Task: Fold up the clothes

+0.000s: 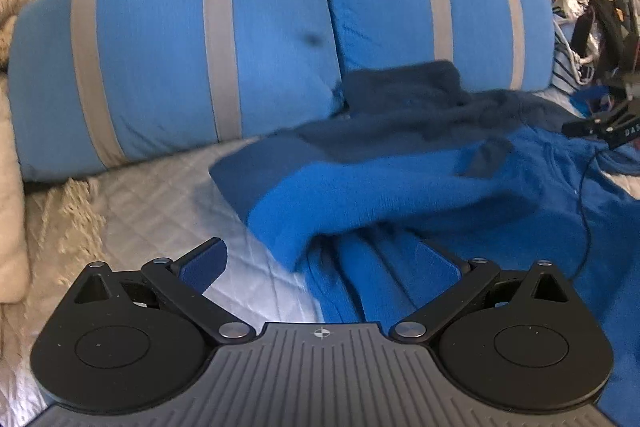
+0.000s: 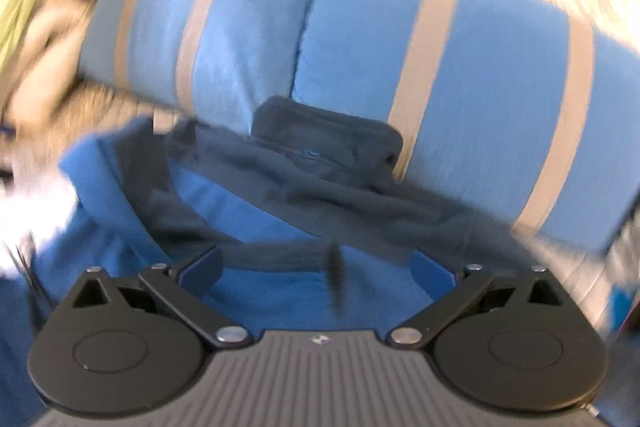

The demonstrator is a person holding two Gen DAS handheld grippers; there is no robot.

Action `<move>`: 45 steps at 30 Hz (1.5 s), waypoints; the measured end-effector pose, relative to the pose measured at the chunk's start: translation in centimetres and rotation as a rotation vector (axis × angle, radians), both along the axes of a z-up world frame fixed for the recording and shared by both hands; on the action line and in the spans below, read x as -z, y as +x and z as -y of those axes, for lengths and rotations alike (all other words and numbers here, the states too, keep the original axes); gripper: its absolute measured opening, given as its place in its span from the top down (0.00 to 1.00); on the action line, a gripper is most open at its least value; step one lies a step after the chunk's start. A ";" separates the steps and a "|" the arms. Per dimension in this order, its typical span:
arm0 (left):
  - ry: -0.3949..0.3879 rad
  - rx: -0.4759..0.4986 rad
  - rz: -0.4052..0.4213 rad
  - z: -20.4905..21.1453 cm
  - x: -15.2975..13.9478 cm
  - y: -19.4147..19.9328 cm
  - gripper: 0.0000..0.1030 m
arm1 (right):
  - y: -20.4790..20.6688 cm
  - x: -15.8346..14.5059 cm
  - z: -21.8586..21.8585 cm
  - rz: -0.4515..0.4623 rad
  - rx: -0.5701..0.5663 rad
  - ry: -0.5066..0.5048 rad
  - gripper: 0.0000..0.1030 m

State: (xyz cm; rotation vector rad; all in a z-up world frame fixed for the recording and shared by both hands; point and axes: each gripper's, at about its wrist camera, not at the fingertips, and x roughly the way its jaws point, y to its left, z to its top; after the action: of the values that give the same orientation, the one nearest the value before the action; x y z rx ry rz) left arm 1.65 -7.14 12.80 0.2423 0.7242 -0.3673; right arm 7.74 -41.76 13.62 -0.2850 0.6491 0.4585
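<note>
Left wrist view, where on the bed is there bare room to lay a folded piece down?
The quilted bedspread is bare left of the blue garment, bordered behind by the striped pillows and in front by the open left gripper. The right side is crowded: the garment spreads across it, with a bag and a black cable there.

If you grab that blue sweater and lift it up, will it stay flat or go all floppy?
Probably floppy: the blue sweater already lies in soft folds and humps on the bed. It looks thick and fuzzy, so likely not slippery. One pinch would probably lift only part, the rest dangling.
</note>
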 end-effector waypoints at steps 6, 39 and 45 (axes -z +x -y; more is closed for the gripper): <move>-0.015 0.021 -0.025 -0.1 1.8 -0.1 0.00 | 0.1 1.8 1.5 0.012 -0.239 -0.199 0.02; -0.029 -0.001 -0.056 -0.5 4.5 1.1 0.00 | -2.1 9.4 -4.7 0.405 -0.594 -0.885 0.77; -0.047 -0.010 -0.050 0.0 4.3 1.6 0.00 | -0.2 4.9 -4.5 0.473 -0.528 -0.878 0.78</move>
State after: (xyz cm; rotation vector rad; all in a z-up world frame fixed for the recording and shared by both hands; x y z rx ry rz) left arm 3.20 -7.11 8.54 0.1862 0.7653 -0.3818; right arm 7.53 -37.22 8.73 -1.3773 0.2633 0.5597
